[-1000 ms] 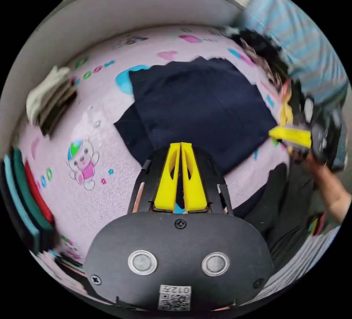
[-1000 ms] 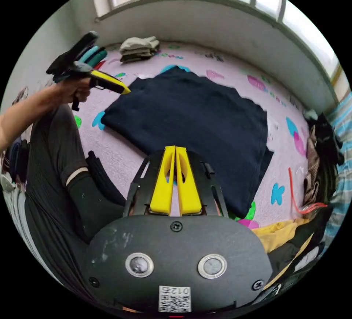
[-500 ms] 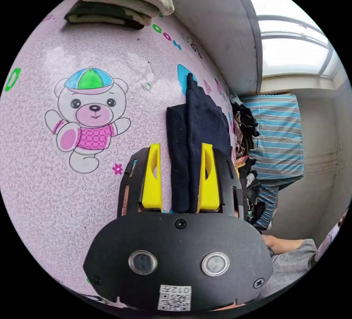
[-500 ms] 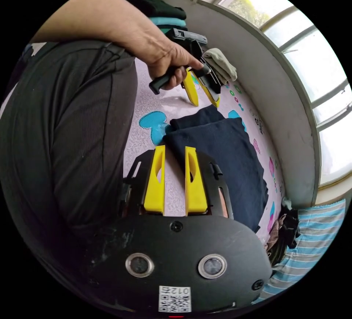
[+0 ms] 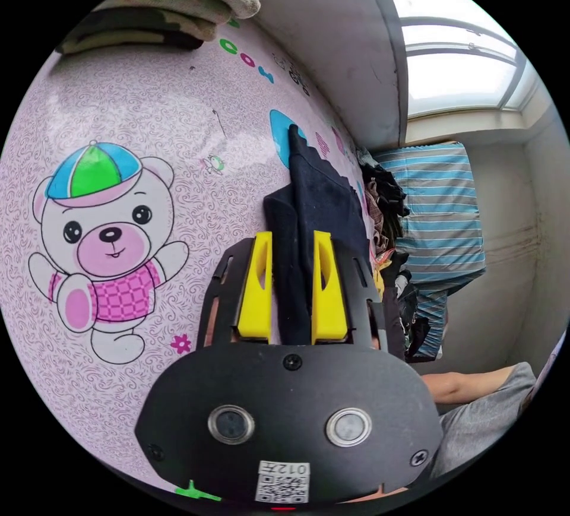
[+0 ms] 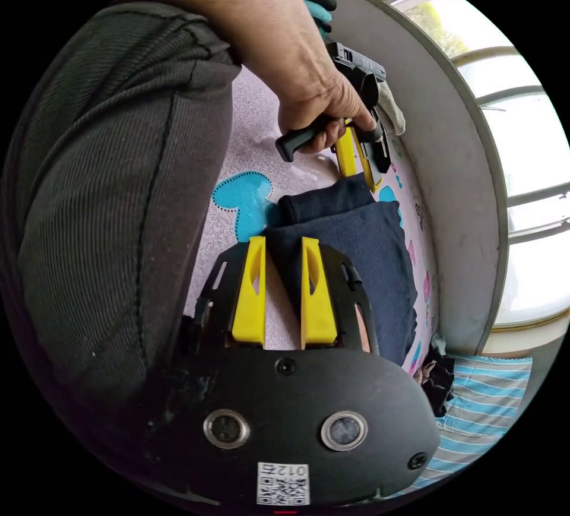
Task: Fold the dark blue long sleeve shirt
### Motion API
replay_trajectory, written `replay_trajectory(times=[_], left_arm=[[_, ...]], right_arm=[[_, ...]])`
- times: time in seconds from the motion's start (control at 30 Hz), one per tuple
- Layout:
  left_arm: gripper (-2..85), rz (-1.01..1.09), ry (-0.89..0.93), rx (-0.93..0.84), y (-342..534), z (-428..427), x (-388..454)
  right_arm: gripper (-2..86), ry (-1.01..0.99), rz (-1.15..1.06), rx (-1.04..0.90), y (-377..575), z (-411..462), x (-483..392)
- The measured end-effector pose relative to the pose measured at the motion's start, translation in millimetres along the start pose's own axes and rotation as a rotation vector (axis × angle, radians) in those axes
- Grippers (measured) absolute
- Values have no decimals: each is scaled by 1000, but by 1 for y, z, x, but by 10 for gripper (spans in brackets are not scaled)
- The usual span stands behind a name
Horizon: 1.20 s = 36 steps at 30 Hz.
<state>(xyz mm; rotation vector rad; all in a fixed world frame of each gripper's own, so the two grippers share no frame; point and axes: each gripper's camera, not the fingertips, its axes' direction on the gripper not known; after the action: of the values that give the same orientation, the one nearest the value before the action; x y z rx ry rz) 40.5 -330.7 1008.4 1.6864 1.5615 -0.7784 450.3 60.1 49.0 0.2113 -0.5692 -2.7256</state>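
Here we have the dark blue shirt (image 5: 309, 201) lying folded on the pink mat (image 5: 148, 124), its long axis running straight away from both grippers. The left gripper (image 5: 291, 290) straddles one shirt corner, jaws parted, not yet pinching; the right gripper (image 6: 283, 290) straddles the neighbouring corner, equally parted, both held low.

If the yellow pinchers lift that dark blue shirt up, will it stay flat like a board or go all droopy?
Probably droopy. The dark blue shirt lies in soft folded layers with wavy edges on the pink mat, so it likely sags where nothing holds it. Being layered, it may slip apart unless the left gripper catches every layer.
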Motion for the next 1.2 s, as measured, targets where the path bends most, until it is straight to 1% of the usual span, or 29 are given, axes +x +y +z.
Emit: replay_trajectory(times=[0.13,0.2,0.27,0.37,0.47,0.6,0.83,0.97,1.2], left_arm=[[39,-4,-25,-19,-3,-4,-10],[31,19,-24,-18,-5,-10,-9],[25,38,-1,-10,-6,-18,-7],[19,23,81,10,-5,-34,-10],[16,-31,145,34,1,-52,-16],[14,-72,135,79,16,-83,-11],[15,-116,69,111,44,-131,8],[16,-117,56,128,51,-130,27],[16,-89,89,184,55,-84,90]], right_arm=[[33,67,5,-28,-1,5,-11],[13,43,43,-31,1,4,-5],[1,-33,131,-30,5,0,13],[-4,-95,226,-3,17,-7,35],[-6,-106,252,44,29,-17,42],[-7,-120,273,103,39,-28,41],[-7,-231,413,242,85,-41,49],[-7,-282,496,292,127,-30,60],[-6,-314,626,359,214,0,93]])
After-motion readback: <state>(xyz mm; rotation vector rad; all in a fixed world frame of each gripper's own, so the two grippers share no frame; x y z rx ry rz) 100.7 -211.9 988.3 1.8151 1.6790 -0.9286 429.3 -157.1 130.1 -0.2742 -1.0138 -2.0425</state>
